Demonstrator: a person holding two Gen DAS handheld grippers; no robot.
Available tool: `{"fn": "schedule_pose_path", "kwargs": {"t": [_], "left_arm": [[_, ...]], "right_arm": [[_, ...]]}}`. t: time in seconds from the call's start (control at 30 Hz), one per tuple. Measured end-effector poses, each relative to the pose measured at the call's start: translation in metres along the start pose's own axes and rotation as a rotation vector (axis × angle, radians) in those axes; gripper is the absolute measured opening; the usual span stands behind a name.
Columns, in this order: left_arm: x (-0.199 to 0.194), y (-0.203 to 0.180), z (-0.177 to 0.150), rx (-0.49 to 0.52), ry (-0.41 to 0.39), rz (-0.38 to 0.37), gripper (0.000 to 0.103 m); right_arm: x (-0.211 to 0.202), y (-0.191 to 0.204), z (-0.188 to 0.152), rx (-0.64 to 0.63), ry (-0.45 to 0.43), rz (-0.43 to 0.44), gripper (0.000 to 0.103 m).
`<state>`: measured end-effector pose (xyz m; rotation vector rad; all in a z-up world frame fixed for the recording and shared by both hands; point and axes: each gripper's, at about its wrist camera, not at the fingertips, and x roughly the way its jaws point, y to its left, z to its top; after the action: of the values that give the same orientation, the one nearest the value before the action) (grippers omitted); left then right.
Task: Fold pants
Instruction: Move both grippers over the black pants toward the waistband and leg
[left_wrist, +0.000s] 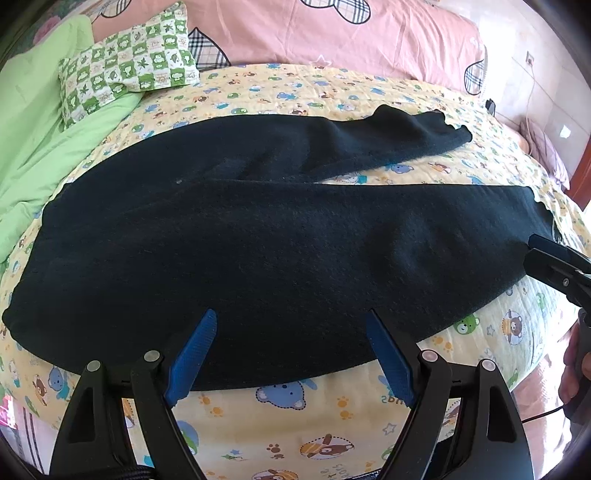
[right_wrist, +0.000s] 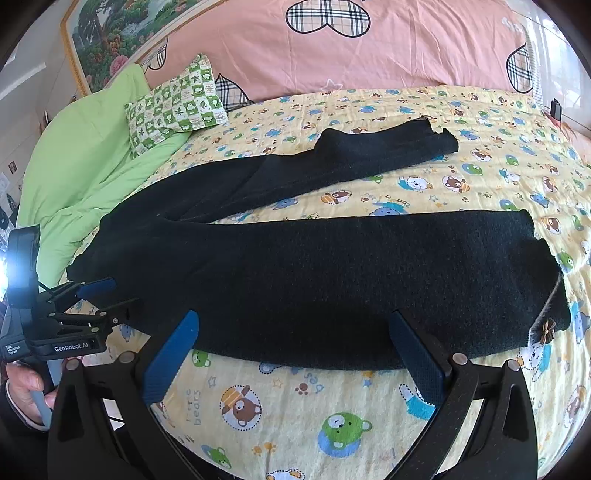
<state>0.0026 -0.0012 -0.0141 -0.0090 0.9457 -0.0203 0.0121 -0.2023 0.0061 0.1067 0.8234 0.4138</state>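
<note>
One pair of black pants (left_wrist: 277, 240) is spread flat on the bed (left_wrist: 295, 417).
One checked pillow (left_wrist: 129, 62) and one green quilt (left_wrist: 33, 122) are seen beside it; both grippers, left gripper (left_wrist: 291, 358) and right gripper (right_wrist: 295, 358), are held with jaws wide and empty.

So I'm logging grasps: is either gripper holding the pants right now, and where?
Nothing is held. The left gripper and right gripper both stand open above the near edge of the black pants, pads gripping no fabric.

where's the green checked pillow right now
In both wrist views the green checked pillow lies upper left, at the far end of the bed, on the light green quilt, beyond the black pants.
</note>
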Motion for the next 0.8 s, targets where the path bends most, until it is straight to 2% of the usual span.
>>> {"fn": "schedule_pose_path", "kwargs": {"t": [0.8], "left_arm": [[0.0054, 0.0025, 0.0018, -0.01, 0.01, -0.013, 0.083]], "right_arm": [[0.0031, -0.0007, 0.0056, 0.012, -0.006, 0.022, 0.103]]}}
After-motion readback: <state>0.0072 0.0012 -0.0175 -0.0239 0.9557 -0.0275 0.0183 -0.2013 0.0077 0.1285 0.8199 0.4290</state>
